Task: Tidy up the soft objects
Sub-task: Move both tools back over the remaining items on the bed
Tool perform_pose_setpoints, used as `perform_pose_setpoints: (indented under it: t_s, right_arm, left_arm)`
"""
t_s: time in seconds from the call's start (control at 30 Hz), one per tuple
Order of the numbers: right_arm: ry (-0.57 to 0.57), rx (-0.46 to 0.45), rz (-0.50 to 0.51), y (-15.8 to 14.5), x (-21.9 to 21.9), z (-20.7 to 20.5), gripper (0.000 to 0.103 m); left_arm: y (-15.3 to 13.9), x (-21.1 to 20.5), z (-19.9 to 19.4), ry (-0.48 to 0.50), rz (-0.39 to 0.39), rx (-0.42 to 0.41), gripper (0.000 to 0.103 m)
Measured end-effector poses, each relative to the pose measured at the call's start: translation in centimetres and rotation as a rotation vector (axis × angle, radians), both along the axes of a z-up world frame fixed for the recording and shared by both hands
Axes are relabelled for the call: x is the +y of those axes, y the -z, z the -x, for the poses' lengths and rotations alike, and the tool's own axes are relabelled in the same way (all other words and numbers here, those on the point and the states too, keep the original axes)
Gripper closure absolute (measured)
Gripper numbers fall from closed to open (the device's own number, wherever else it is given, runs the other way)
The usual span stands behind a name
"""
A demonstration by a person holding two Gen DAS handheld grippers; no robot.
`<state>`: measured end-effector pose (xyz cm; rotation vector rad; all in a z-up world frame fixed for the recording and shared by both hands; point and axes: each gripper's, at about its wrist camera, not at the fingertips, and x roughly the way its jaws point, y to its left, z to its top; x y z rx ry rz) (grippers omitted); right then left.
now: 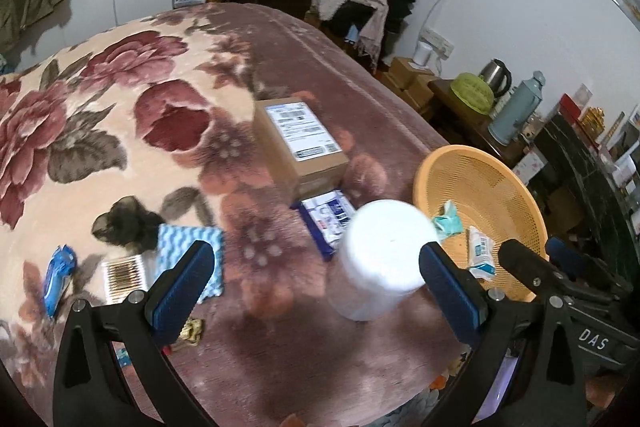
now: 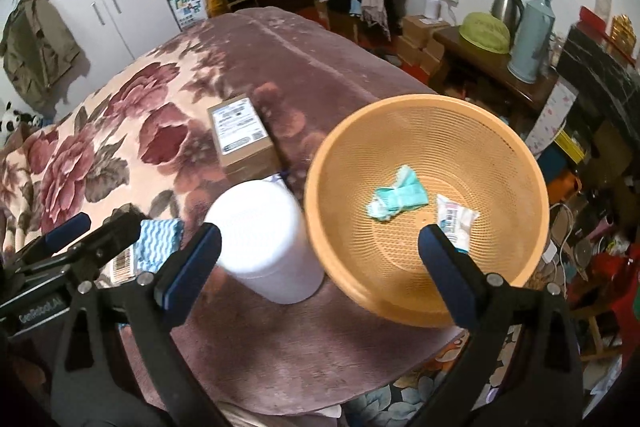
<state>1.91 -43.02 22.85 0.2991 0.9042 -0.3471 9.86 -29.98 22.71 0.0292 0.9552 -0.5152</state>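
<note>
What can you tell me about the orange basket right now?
The orange basket is a round, shallow bowl of perforated plastic mesh with a smooth rim. It sits on the floral blanket near the bed's edge, tilted slightly, beside the white cylinder. Inside lie a crumpled teal packet and a small white tube. Neither tool touches it.

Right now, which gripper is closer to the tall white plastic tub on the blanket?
Left. The left gripper hovers open right around the tall white plastic tub; the right gripper hangs open beside it, over the orange mesh basket.
</note>
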Motion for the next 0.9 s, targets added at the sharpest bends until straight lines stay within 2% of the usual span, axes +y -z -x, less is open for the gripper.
perform_pose_setpoints:
  t_s: [0.47, 0.9]
  right_arm:
    - [-0.094, 0.023, 0.028, 0.2, 6.0, -1.2, 0.003]
    - [-0.192, 0.058, 0.034, 1.8, 11.8, -1.9, 0.003]
  left_arm:
    - [1.3, 6.2, 0.2, -0.073, -0.028, 0.013, 0.001]
    - [3.9, 11.9, 0.6, -0.148, -0.065, 0.046, 0.001]
